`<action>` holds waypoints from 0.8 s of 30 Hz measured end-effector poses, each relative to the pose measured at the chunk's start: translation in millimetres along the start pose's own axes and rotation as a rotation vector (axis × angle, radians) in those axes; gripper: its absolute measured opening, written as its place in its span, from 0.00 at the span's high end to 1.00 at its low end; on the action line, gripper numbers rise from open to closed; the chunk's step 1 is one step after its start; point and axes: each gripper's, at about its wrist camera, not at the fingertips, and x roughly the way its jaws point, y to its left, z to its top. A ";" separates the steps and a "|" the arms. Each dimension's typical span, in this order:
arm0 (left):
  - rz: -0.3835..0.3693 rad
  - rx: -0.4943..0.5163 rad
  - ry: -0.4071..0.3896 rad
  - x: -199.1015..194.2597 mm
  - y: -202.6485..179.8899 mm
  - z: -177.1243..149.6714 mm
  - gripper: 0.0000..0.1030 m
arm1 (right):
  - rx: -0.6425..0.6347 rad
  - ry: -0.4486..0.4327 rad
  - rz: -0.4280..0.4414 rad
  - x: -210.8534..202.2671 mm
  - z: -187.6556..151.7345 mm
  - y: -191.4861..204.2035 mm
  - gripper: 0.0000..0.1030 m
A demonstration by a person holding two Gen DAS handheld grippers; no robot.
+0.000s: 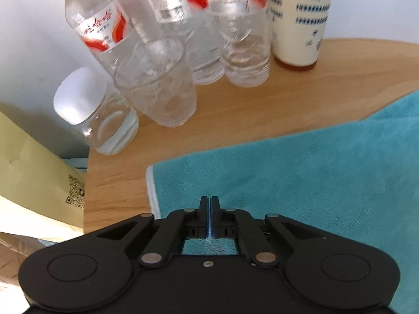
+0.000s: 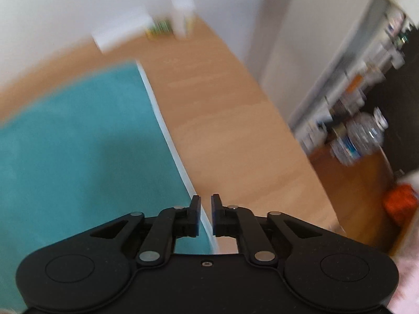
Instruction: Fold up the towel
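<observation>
We take the teal towel as our landmark: it lies flat on the wooden table, and its white-trimmed edge shows in both wrist views.

Our left gripper sits over the towel, just inside its near-left corner. Its jaws are pressed together, with only a thin blue-white line between the pads; we cannot tell whether any cloth is pinched there, though a bit of towel shows beneath the fingers.

Beyond the towel's far edge, on bare wood, stands a cluster of clear water bottles with red-and-white labels (several lean or blur into each other, so we do not count them). A small clear bottle with a white cap stands at the table's left edge, left of the cluster. To the right of the bottles is a cream-coloured cup with dark blue print. Off the towel's left side, past the table edge, we see a pale yellow bag with a printed code.

Our right gripper hovers at the towel's right border, its jaws slightly apart, the white trim running up between them. Right of the towel is bare table, and beyond its far right corner are blurred white objects against the wall.
</observation>
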 end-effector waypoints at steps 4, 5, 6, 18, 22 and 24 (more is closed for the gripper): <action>-0.013 0.011 -0.003 -2.6 -9.1 6.4 0.98 | -0.065 -0.086 0.132 15.9 44.5 20.5 0.70; -0.017 0.013 0.000 -1.8 -11.3 7.9 0.98 | -0.103 -0.093 0.162 25.1 58.6 29.5 0.66; -0.023 0.010 0.009 -0.4 -13.2 9.3 0.98 | -0.153 -0.087 0.179 35.0 68.3 37.9 0.66; -0.122 0.081 0.129 0.7 -54.3 -0.2 0.98 | -0.579 0.093 0.216 130.6 123.0 86.6 0.55; -0.115 0.053 0.141 1.1 -57.0 1.2 0.98 | -0.626 0.116 0.230 138.6 122.4 85.0 0.61; -0.119 0.036 0.155 2.3 -55.6 2.8 0.98 | -0.622 0.146 0.282 140.6 125.6 83.5 0.85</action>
